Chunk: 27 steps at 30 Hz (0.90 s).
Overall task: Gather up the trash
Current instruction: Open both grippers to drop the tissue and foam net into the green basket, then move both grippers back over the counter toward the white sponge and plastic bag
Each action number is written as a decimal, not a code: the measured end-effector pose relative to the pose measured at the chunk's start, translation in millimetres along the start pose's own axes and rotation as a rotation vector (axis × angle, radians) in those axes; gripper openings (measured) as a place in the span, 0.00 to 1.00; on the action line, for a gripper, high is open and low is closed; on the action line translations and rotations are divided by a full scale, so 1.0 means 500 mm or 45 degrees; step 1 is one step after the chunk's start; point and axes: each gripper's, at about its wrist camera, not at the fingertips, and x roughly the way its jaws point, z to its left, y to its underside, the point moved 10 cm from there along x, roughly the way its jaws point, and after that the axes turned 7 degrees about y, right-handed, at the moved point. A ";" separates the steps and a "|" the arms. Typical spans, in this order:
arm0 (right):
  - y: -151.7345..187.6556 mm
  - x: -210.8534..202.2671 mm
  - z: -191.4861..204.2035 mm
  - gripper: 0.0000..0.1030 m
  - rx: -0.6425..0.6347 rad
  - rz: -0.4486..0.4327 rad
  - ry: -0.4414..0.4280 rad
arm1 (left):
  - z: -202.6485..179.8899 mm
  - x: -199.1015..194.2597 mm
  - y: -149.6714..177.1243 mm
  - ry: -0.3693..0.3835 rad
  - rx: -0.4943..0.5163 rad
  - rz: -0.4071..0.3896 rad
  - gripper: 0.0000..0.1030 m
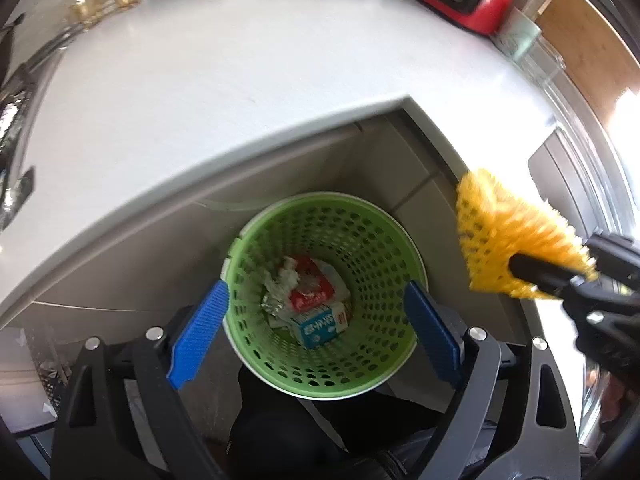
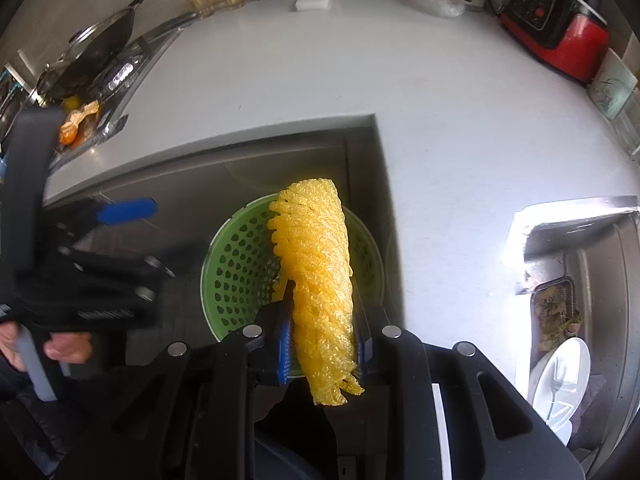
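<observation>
Fingers first: left gripper (image 1: 316, 332) stands wide apart, blue pads (image 1: 198, 334) spread on either side of the basket mouth, nothing between them. Right gripper (image 2: 322, 346) is clamped on the yellow foam net (image 2: 314, 276), blue pads pressing its lower part from both sides; net sticks up and forward out of the jaws, lower end hanging just below them.

Yellow foam net sits over the green basket (image 2: 236, 268) in the right wrist view, hiding the basket's right half. In the left wrist view the same net (image 1: 508, 236) shows at right, held by the dark right gripper (image 1: 532, 272), above and to the right of the basket rim.

Green basket (image 1: 376, 248) is perforated plastic, standing on the floor in the inner corner of the white counter (image 1: 240, 80), open top up. Inside at the bottom: a blue-and-white carton (image 1: 320, 326), a red-and-white wrapper (image 1: 312, 296), crumpled silvery foil (image 1: 276, 300), all touching in one pile.

Outward: counter top carries a red-and-black appliance (image 2: 556, 36) at far right, a white sponge block (image 2: 314, 0) near the back wall, a lidded wok (image 2: 92, 52) on the stove at left, orange peels (image 2: 76, 120) at the stove edge. Sink (image 2: 580, 280) at right of the right wrist view holds a white plate (image 2: 568, 372). A hand (image 2: 60, 348) grips the left gripper's handle at lower left.
</observation>
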 end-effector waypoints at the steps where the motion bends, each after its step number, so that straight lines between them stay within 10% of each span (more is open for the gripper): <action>1: 0.001 0.007 0.003 0.24 -0.005 0.008 -0.005 | 0.005 -0.005 -0.003 -0.006 -0.005 -0.009 0.83; 5: 0.001 0.036 0.033 0.29 -0.047 0.040 -0.022 | 0.031 -0.018 -0.011 -0.040 -0.019 -0.029 0.83; 9: -0.014 0.040 0.056 0.63 -0.067 0.025 -0.019 | 0.051 -0.024 -0.015 -0.055 -0.033 -0.031 0.83; 27: -0.199 -0.074 -0.061 0.98 0.169 -0.244 0.160 | 0.097 -0.082 -0.151 -0.083 0.019 -0.149 0.89</action>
